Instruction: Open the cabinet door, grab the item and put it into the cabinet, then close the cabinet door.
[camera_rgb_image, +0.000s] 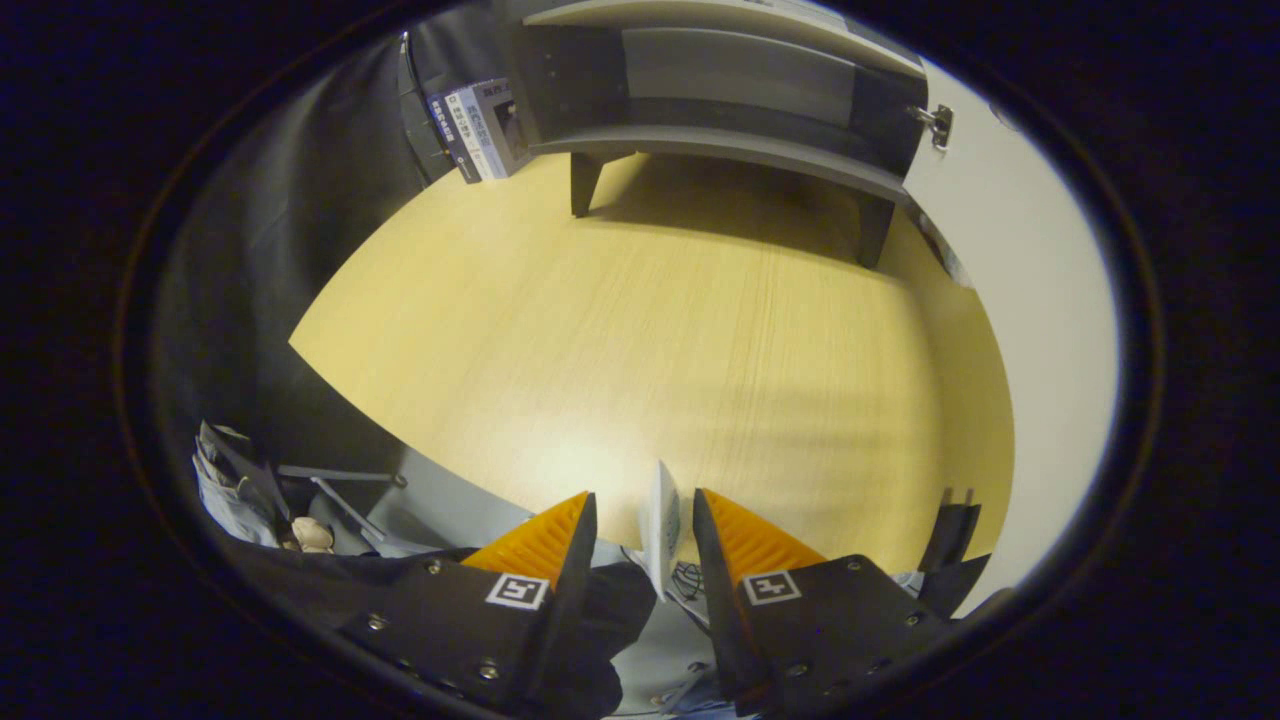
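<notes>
I'm hanging back off the near edge of the surface (640, 330), and my hand-held gripper (640, 525) has a thin white item (661, 525) standing edge-on in the gap between its fingers. Neither finger looks to be pressing on it, so I read the fingers as parted and the grip as loose or not yet made. Seen edge-on it looks like a flat card or slim packet: light, I'd guess, fairly stiff, maybe slick on its faces. The broad flat sides are the place to pinch it, low and square, so it can't swivel. Up at twelve o'clock sits the grey cabinet (720, 90), its white door (1020, 260) swung wide at two o'clock, the shelf bare. Some books (482, 130) lean at eleven o'clock.
</notes>
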